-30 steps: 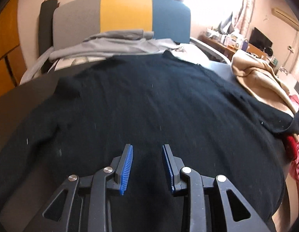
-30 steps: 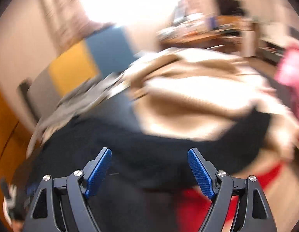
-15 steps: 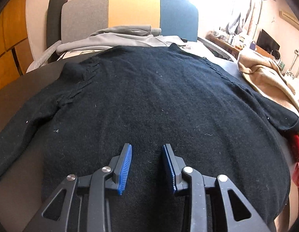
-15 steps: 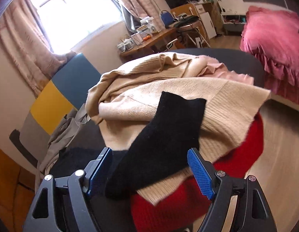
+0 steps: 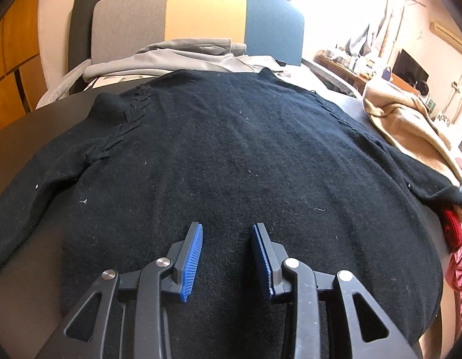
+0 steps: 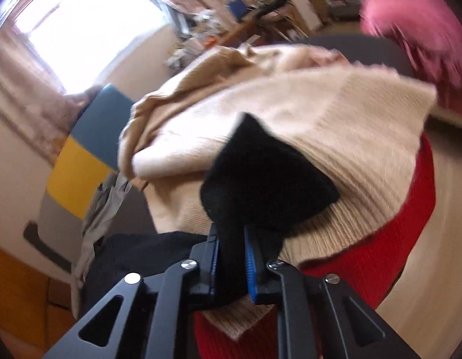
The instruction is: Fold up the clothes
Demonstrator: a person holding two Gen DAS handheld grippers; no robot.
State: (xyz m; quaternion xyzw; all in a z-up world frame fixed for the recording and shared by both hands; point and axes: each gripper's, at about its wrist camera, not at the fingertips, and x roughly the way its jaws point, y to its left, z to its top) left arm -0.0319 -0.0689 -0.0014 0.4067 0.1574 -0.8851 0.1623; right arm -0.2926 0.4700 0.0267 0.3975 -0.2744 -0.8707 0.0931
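Observation:
A black knit sweater (image 5: 231, 149) lies spread flat on a dark round table (image 5: 27, 125). My left gripper (image 5: 227, 230) hovers low over its lower middle. Its jaws are opening, with only the flat cloth beneath them and nothing pinched. The sweater's right sleeve (image 6: 261, 179) lies draped over a beige sweater (image 6: 335, 113). My right gripper (image 6: 231, 236) is closing, and its blue pads press on that black sleeve near the cuff. The sleeve end fans out beyond the fingertips.
The beige sweater (image 5: 410, 119) is heaped at the table's right edge on a red garment (image 6: 380, 254). Grey clothes (image 5: 177, 56) lie beyond the collar, before a grey, yellow and blue chair back (image 5: 201, 21). Pink bedding (image 6: 410, 15) is far right.
My right gripper dropped onto the black sleeve and shut on it, rolling as it went. The left gripper stayed over the sweater with its jaws a little wider.

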